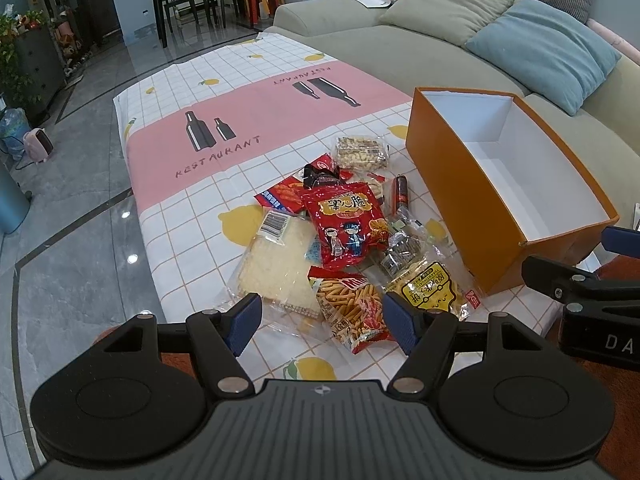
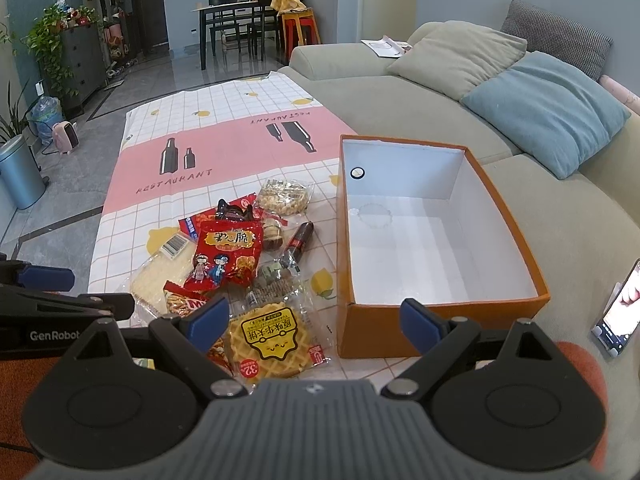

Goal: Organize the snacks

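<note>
The floor [image 1: 80, 184] is made of shiny grey tiles with dark lines, and small lights shine back off it. The walls [image 2: 380, 0] are pale blue-grey. A big, soft, grey-green sofa [image 2: 400, 92] stands on the right side. On it lie a cream pillow [image 2: 456, 56], a blue pillow [image 2: 548, 112] and a grey checked pillow [image 2: 560, 36]. Some papers [image 2: 386, 47] rest on the sofa arm. Far back stands a dark dining table [image 2: 224, 10] with dark chairs, and orange and red stools [image 2: 300, 26] beside it. On the left a green plant [image 2: 48, 44] hangs over a dark cabinet [image 2: 82, 68]. Near it on the floor stand a silver bin [image 2: 20, 172] and a small pink heater [image 2: 66, 134].
</note>
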The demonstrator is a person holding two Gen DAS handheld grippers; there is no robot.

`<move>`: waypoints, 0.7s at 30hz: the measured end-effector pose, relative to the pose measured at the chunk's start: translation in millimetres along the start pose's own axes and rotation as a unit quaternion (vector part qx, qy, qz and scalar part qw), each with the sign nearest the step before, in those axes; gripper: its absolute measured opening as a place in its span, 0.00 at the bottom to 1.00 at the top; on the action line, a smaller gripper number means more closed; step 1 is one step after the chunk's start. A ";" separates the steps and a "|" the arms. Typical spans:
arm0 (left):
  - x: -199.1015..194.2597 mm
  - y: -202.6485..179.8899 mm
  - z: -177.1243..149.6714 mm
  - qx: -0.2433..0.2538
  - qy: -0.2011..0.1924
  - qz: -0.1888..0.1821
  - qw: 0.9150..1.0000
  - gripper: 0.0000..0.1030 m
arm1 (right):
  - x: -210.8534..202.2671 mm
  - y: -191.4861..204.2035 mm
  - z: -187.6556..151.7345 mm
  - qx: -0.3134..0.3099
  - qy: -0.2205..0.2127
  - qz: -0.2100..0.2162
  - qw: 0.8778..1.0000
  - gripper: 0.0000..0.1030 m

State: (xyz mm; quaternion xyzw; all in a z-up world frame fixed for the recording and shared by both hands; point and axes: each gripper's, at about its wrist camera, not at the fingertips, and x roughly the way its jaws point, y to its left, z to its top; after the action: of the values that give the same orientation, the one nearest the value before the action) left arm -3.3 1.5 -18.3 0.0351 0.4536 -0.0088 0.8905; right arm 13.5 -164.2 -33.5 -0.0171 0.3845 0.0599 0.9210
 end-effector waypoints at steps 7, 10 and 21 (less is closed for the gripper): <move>-0.1 -1.5 -0.7 0.000 0.000 0.000 1.000 0.79 | -0.1 0.3 -0.5 0.000 0.000 0.000 1.000 0.88; -0.2 -1.4 -0.8 0.000 0.000 -0.001 1.000 0.79 | -0.1 0.1 -0.3 -0.001 0.000 0.000 1.000 0.88; -1.7 2.2 -2.7 0.015 0.003 -0.025 1.000 0.79 | 1.3 -4.2 -5.6 0.013 -0.008 0.028 0.999 0.82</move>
State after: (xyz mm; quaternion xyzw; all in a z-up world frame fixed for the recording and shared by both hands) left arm -6.4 3.9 -18.4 0.0375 0.4568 -0.0375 0.8880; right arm 10.9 -168.7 -38.5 0.0060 0.3781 0.0809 0.9222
